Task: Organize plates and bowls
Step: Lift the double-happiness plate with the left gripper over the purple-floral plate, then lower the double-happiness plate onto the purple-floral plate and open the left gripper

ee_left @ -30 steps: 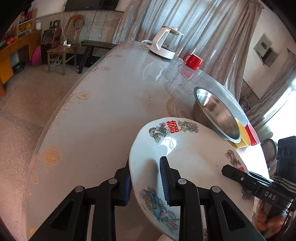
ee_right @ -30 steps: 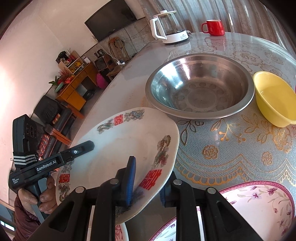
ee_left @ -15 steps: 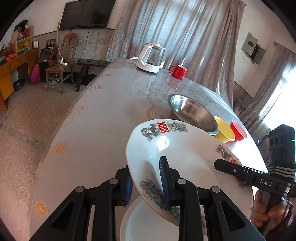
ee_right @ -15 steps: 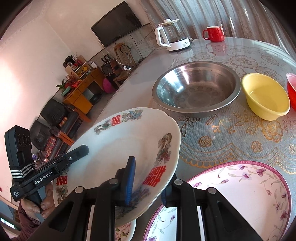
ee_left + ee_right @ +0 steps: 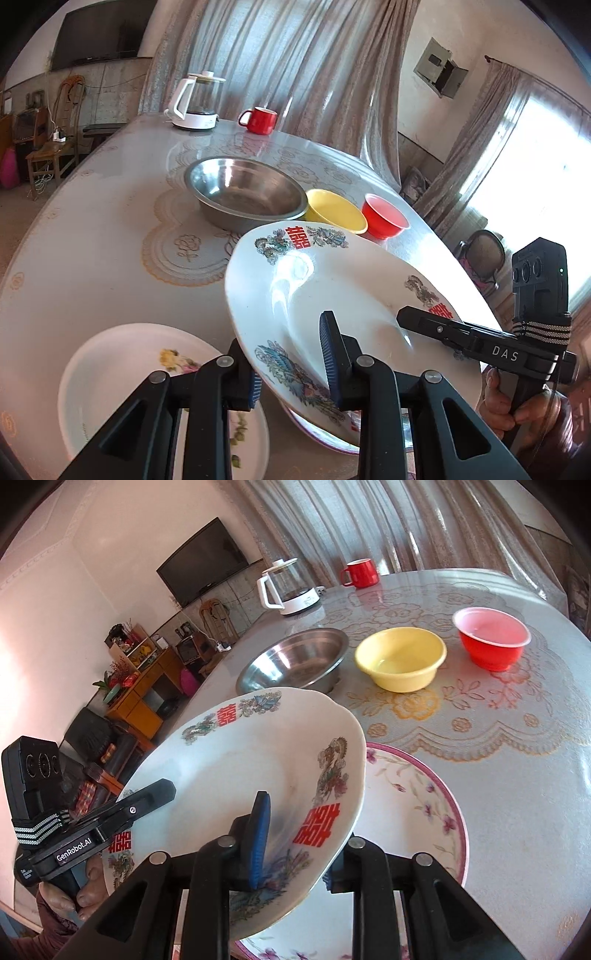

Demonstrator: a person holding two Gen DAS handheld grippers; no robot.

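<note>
A white plate with dragon prints and red characters (image 5: 332, 291) (image 5: 243, 775) is held tilted in the air by both grippers. My left gripper (image 5: 291, 373) is shut on its near left rim. My right gripper (image 5: 295, 849) is shut on its near right rim. Under it on the table lies a large pink-rimmed floral plate (image 5: 417, 801), only an edge of it showing in the left wrist view (image 5: 317, 435). A smaller white floral plate (image 5: 122, 373) lies to the left. Beyond stand a steel bowl (image 5: 247, 192) (image 5: 295, 661), a yellow bowl (image 5: 336, 210) (image 5: 402, 657) and a red bowl (image 5: 384, 216) (image 5: 493, 635).
A white kettle (image 5: 195, 101) (image 5: 286, 587) and a red mug (image 5: 258, 120) (image 5: 360, 572) stand at the far side of the round table (image 5: 92, 236). Chairs, a cabinet and a TV stand beyond the table's left edge.
Both grippers have lifted the dragon plate higher and carried it back and to the right, over the pink-rimmed plate. The small white plate and the red bowl have come into view.
</note>
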